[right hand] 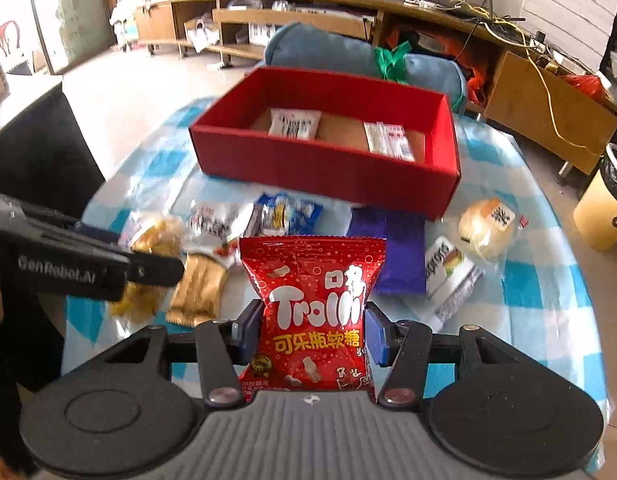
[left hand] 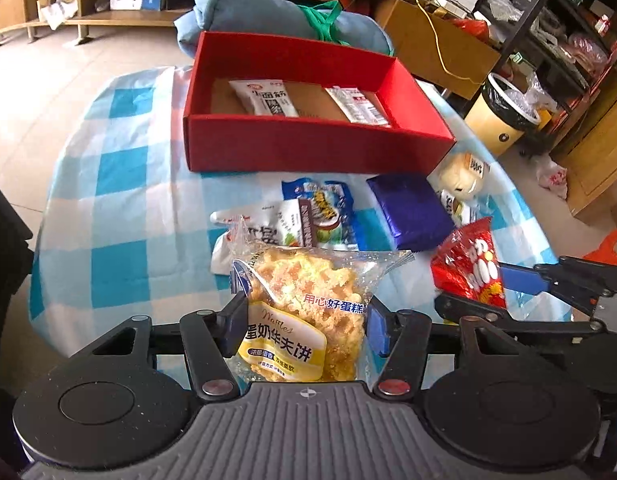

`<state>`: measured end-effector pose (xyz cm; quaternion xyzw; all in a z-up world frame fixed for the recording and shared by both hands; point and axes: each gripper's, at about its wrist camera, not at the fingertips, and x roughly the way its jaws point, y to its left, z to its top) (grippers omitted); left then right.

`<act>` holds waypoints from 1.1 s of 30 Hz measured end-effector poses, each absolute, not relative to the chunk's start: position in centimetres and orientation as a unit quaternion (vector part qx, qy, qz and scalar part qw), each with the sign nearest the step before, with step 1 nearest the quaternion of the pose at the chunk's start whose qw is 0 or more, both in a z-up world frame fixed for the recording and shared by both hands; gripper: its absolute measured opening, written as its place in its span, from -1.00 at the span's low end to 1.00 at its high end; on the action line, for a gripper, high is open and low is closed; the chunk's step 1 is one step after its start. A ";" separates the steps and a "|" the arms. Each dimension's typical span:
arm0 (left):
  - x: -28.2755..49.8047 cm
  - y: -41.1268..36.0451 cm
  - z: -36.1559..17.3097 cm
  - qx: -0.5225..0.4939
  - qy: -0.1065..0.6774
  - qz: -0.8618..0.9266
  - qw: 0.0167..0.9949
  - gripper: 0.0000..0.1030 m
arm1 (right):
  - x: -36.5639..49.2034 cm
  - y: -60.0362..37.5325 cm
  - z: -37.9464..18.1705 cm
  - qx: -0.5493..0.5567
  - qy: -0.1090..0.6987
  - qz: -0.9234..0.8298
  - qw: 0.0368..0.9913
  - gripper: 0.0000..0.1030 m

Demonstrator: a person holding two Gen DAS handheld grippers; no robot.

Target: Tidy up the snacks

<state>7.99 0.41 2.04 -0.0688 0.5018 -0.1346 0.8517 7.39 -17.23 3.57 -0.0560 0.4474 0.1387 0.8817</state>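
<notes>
We hold a clear-wrapped yellow waffle cake packet (left hand: 300, 312) in the left gripper (left hand: 306, 322), jaws pinching its sides, and a red foil gummy candy bag (right hand: 314, 312) likewise in the right gripper (right hand: 312, 330). Both hang above the checked surface (left hand: 120, 184), short of the red cardboard box (left hand: 308, 144). The slick wrappers may slip; simultaneous delivery risks gripper collision.

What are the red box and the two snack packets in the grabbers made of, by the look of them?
Red box: likely cardboard, with a matte red covering and a plain brown floor. Waffle packet, held in the left gripper: thin clear plastic film, glossy, with the waffle showing through. Trolli packet, held in the right gripper: shiny red film, crinkled; possibly foil-lined.
</notes>
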 end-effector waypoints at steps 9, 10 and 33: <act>11.2 -1.1 3.5 -0.065 0.482 -0.128 0.864 0.26 | 11.0 -18.9 4.7 -0.025 0.429 0.131 0.894 -0.07; 11.7 -1.2 3.6 -0.067 0.480 -0.127 0.865 0.26 | 11.5 -19.1 4.8 -0.023 0.427 0.128 0.895 -0.07; 21.4 -3.4 6.3 -0.070 0.442 -0.098 0.889 0.26 | 21.2 -20.5 6.9 0.005 0.396 0.112 0.912 -0.07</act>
